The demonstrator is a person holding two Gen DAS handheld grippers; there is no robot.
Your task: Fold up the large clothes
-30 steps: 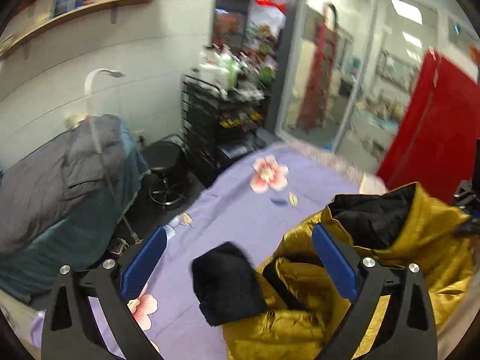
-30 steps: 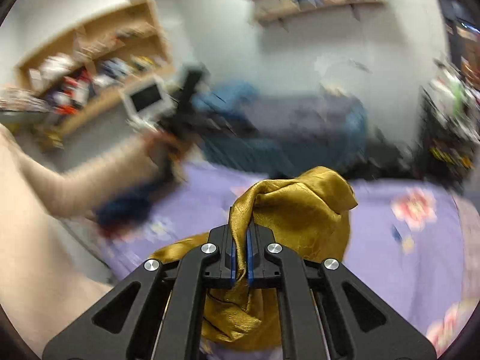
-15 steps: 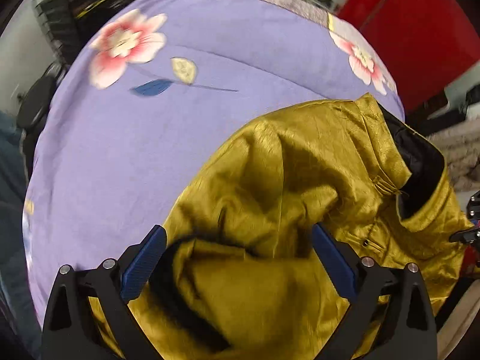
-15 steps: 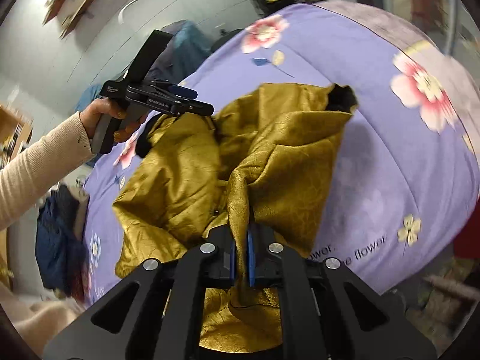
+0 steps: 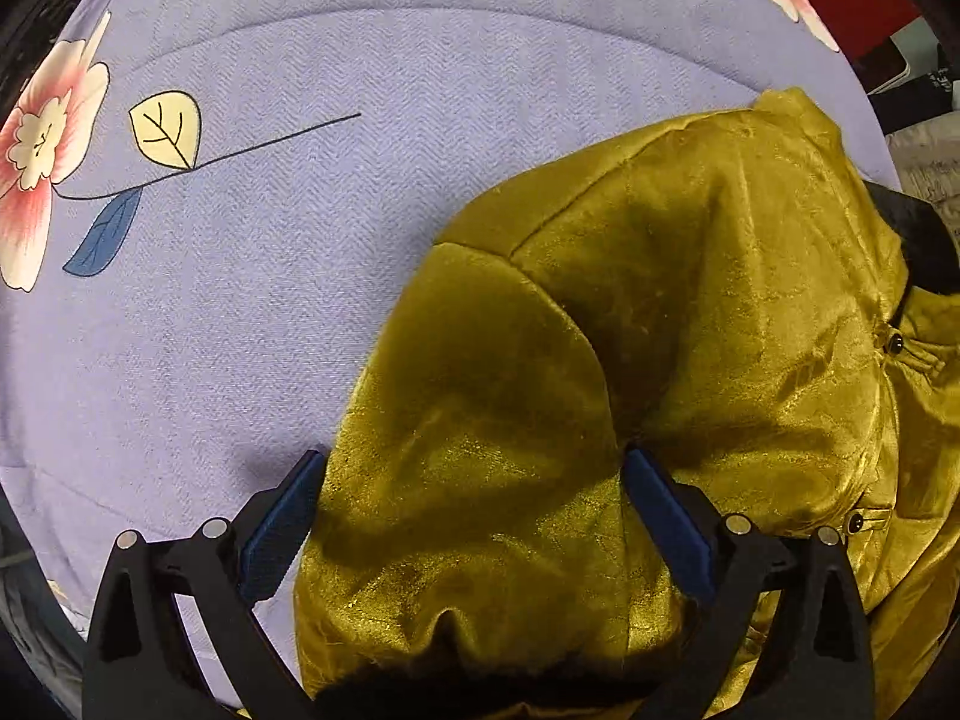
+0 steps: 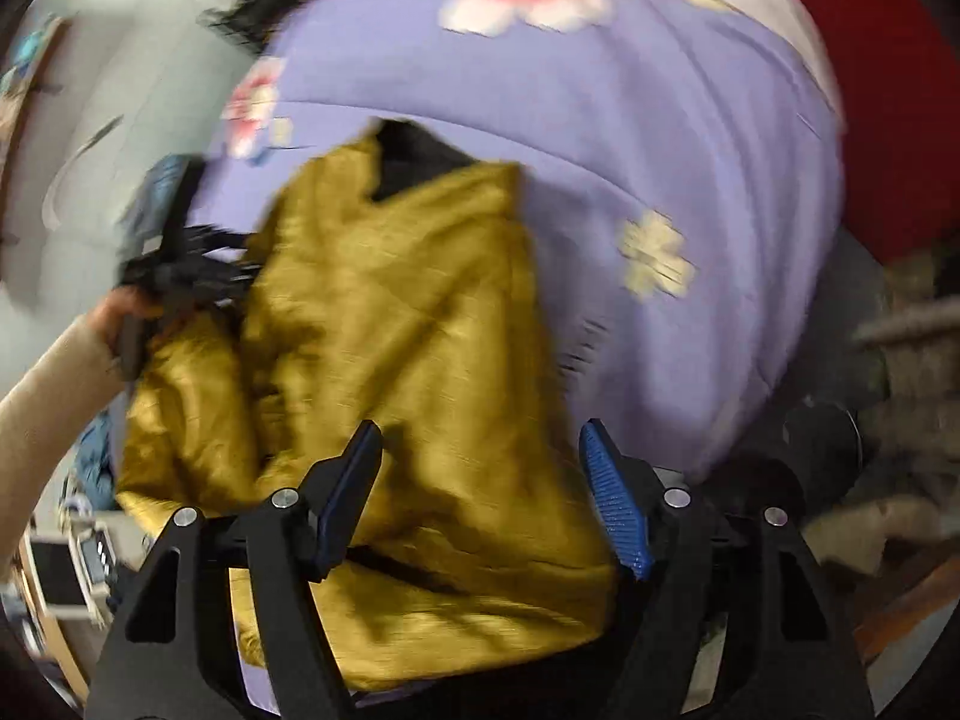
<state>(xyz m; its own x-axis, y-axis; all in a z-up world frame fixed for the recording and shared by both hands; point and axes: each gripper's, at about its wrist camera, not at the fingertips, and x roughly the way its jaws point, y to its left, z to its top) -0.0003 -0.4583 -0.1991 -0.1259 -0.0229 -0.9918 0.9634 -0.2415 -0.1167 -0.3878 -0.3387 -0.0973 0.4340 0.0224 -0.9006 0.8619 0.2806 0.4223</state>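
A gold satin jacket point(image 5: 690, 312) with black lining point(image 5: 918, 240) lies rumpled on the purple bedspread point(image 5: 300, 300). My left gripper point(image 5: 474, 462) points straight down over it. It stands open, and a puffed sleeve fold sits between its blue pads point(image 5: 282, 516) without being squeezed. In the blurred right wrist view the jaws of my right gripper point(image 6: 480, 432) are opening, the jacket point(image 6: 408, 312) lying loose under and between them. A hand in a beige sleeve point(image 6: 48, 378) holds the left gripper point(image 6: 180, 252) at the jacket's far left edge.
The flowered bedspread point(image 6: 690, 138) has bare room beyond and right of the jacket. A red panel point(image 6: 900, 90) stands past the bed's right edge, with dark clutter point(image 6: 822, 438) below it. Blue cloth point(image 6: 96, 450) and a shelf lie at the lower left.
My right gripper was shut on a fold of gold cloth and has let it go, jaws spreading. Both grippers dropped toward the bed, and the jacket now rests on the bedspread.
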